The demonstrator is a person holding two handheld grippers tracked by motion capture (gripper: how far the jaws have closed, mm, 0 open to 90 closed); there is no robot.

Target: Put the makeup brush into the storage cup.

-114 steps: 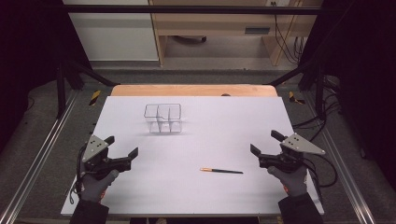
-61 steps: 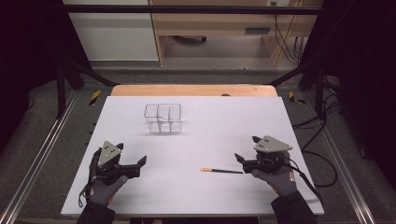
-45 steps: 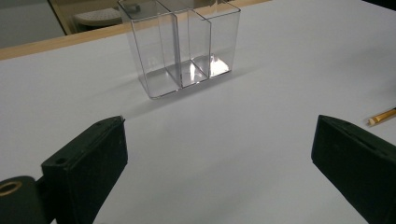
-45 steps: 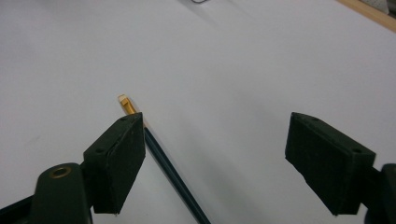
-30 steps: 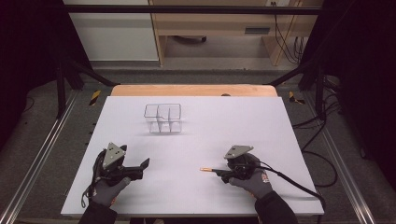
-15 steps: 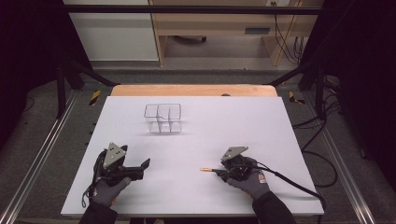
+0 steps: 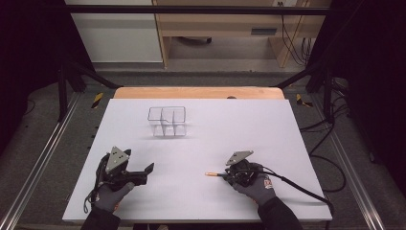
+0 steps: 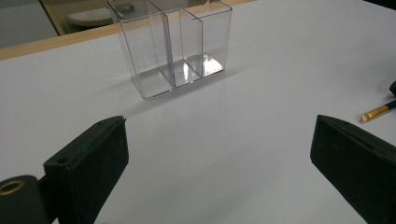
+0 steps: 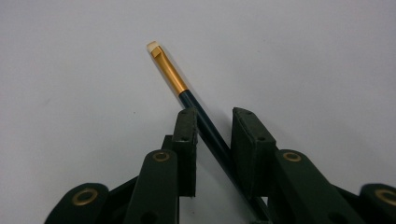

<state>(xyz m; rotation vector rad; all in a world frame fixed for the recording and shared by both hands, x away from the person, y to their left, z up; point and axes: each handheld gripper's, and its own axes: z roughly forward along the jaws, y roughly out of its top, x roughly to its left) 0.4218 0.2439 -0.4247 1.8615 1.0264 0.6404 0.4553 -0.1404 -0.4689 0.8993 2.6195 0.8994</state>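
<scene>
A thin paintbrush with a dark handle, gold ferrule and pale tip lies on the white table, tip pointing left. My right gripper is down on the table with its jaws narrowed around the handle. In the right gripper view the paintbrush runs diagonally between the jaws of the right gripper. My left gripper rests at the front left, wide open and holding nothing. A clear three-compartment organiser stands upright at the back middle. From the left gripper, the organiser is ahead and the brush tip is at the right.
A wooden strip borders the table's far edge. Black frame rails run along both sides. A cable trails from the right gripper toward the front right. A bare white surface lies between the organiser and both grippers.
The right gripper travelled left from the table's right side to the brush and lowered over its handle. The left gripper shifted slightly right earlier and has held still for the last second.
</scene>
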